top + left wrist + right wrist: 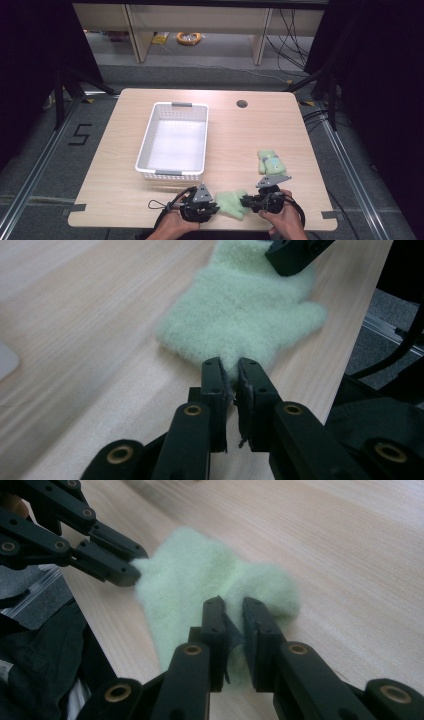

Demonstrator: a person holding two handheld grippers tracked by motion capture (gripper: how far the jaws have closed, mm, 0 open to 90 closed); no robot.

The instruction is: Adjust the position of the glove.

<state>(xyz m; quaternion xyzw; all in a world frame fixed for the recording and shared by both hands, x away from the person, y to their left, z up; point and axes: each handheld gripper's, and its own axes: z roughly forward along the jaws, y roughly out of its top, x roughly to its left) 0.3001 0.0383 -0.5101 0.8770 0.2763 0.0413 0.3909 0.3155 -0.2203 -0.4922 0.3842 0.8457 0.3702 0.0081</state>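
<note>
Hand-held grippers (216, 204) clamping green glove (233, 202)

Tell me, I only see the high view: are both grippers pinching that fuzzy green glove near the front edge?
Observer: Yes. The left gripper is shut on one edge of the glove.
Operator: And the other one?
Observer: The right gripper is shut on the opposite edge.
Operator: Is the glove lifted up?
Observer: Its middle lies on the table in the left gripper view.
</note>
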